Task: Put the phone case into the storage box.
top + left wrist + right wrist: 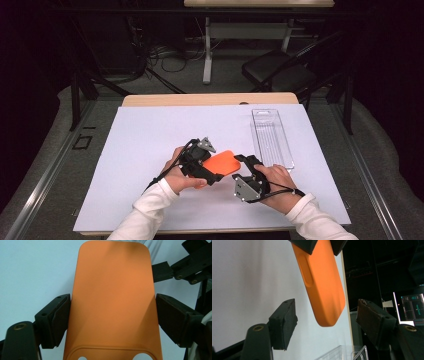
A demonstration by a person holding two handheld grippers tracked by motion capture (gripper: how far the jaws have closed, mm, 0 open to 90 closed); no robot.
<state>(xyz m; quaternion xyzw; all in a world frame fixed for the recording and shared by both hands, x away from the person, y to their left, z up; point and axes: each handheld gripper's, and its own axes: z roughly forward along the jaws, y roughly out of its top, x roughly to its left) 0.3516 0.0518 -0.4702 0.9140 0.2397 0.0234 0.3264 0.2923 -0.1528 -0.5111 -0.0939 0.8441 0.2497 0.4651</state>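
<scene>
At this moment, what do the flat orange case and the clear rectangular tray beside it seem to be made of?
The flat orange case looks like soft matte silicone or rubbery plastic: even colour, dull sheen, rounded corners, moulded cutouts. The clear rectangular tray looks like thin glossy see-through plastic: the white sheet shows through it and its edges catch light.

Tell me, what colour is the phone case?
Plain orange phone case, clearest in the left gripper view.
</scene>
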